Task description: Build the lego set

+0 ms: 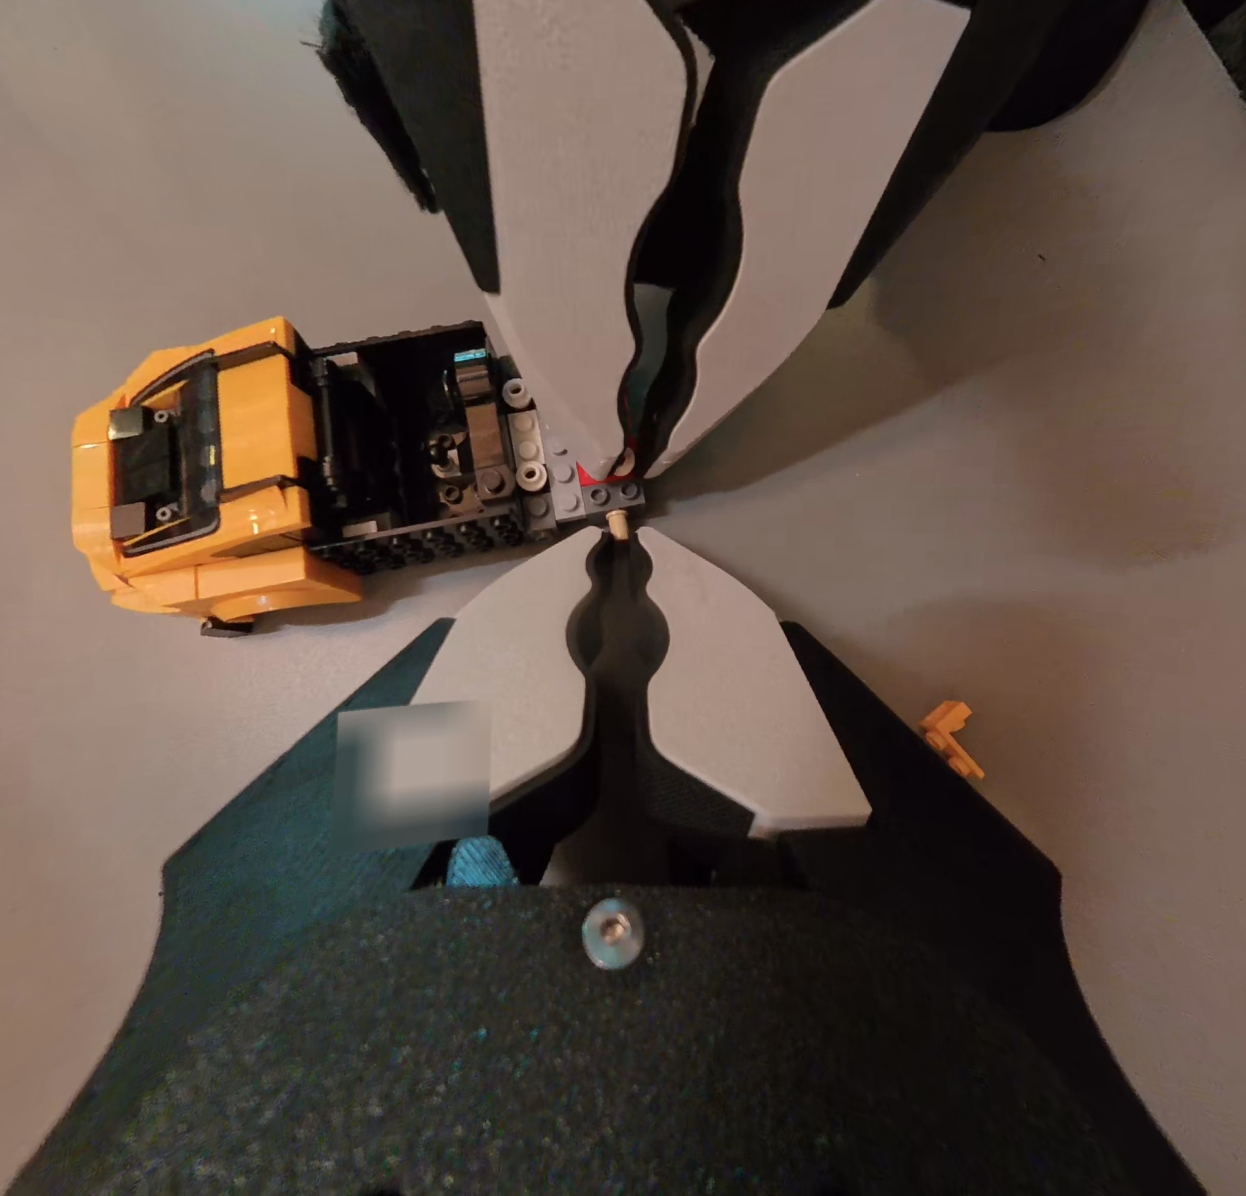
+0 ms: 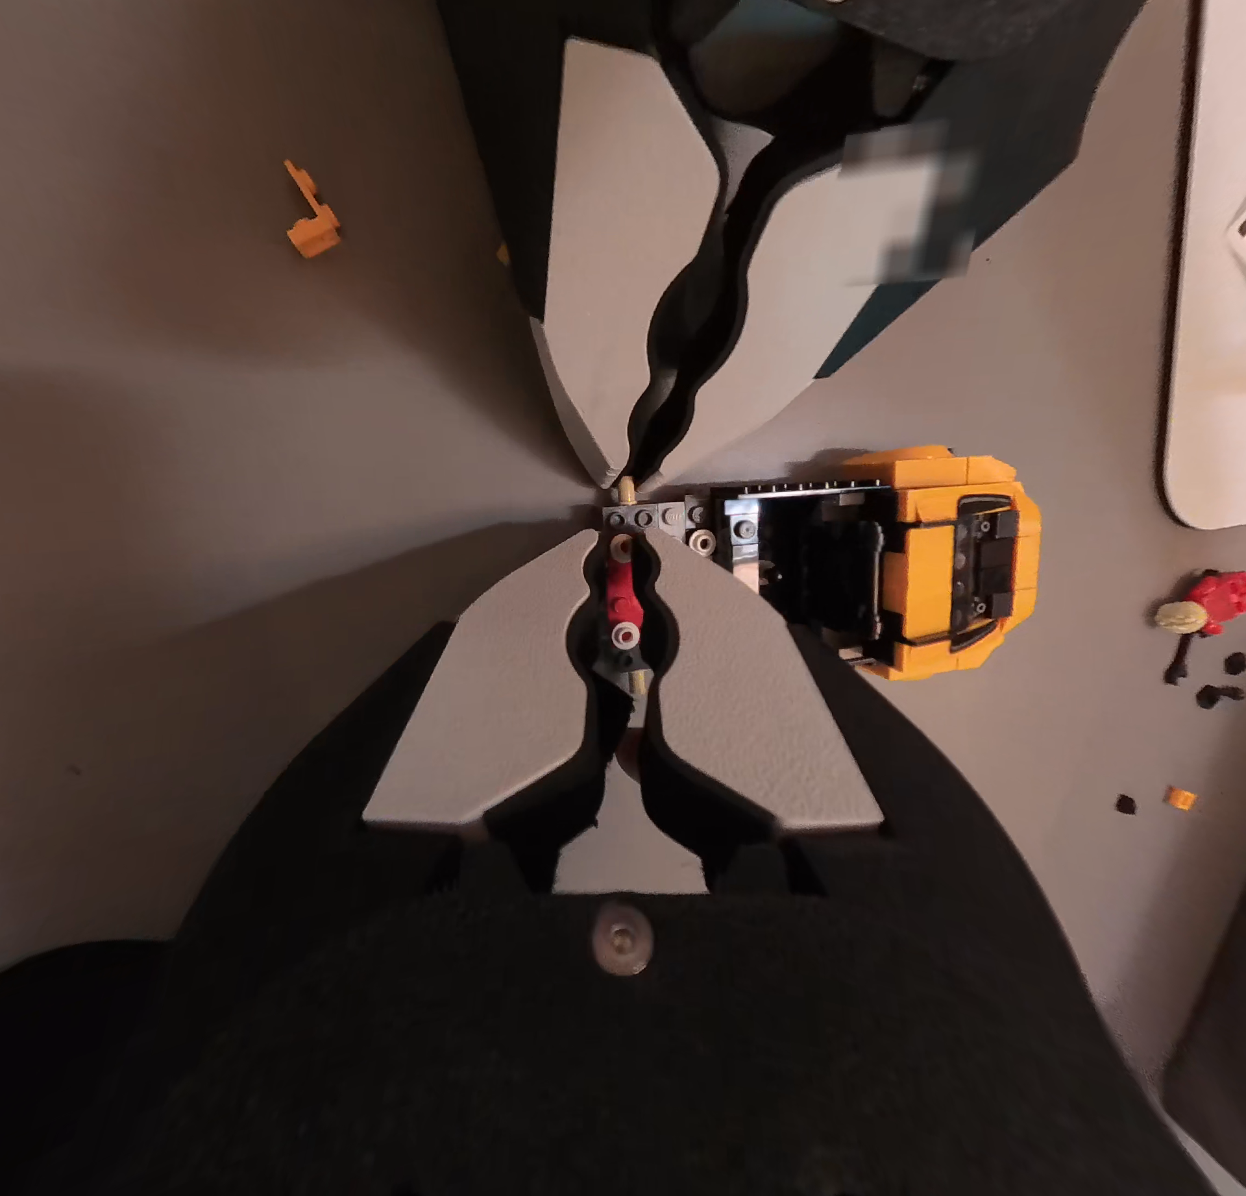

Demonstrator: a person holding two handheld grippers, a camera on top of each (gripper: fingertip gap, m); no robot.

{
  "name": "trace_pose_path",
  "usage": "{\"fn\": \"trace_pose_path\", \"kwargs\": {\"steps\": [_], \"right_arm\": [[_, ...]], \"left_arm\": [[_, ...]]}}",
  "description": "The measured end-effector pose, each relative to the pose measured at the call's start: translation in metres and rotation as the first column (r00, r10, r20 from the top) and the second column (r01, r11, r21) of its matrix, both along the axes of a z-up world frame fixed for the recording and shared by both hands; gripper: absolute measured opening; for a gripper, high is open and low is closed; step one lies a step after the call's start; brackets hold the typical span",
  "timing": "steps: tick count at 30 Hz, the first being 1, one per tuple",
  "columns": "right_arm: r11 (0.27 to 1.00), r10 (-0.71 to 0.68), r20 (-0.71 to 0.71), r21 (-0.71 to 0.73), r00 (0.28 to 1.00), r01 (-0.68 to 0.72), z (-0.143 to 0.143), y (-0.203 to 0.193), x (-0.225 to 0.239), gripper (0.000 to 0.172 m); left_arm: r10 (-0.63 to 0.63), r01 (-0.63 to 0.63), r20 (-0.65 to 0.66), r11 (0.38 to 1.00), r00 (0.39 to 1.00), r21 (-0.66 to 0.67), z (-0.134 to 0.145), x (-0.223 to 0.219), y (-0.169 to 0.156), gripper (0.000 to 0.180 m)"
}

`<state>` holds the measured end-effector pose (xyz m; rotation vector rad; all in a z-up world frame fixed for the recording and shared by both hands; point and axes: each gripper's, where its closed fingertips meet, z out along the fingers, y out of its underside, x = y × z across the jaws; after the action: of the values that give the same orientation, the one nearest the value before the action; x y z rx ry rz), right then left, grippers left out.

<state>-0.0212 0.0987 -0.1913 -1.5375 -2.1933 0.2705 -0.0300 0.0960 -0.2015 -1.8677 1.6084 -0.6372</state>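
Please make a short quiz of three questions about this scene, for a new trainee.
1. True or false: the orange toy car lies on its roof.
2. What does the left gripper pinch? A) tan pin B) a wheel C) a minifigure
3. Fill in: the loose orange piece lies on the ____.

Key: 1 false; 2 A; 3 table.

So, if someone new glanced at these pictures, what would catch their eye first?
Probably the orange brick-built car, half stripped, lying on the grey table. Then the two grippers meeting at its bare rear end: the left gripper pinches a tan pin, the right gripper closes around a red piece.
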Motion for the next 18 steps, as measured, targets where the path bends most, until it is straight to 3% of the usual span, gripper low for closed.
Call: {"fn": "trace_pose_path", "kwargs": {"steps": [10, 18], "right_arm": [[1.000, 0.002, -0.020, 0.023, 1.000, -0.002, 0.000, 0.000, -0.002, 0.007], [0.995, -0.042, -0.102, -0.089, 0.994, 0.033, 0.013, -0.005, -0.004, 0.016]], "left_arm": [[0.003, -0.003, -0.004, 1.000, 1.000, 0.000, 0.000, -0.001, 0.000, 0.004], [0.004, -0.004, -0.003, 1.000, 1.000, -0.002, 0.000, -0.001, 0.000, 0.004]]}}
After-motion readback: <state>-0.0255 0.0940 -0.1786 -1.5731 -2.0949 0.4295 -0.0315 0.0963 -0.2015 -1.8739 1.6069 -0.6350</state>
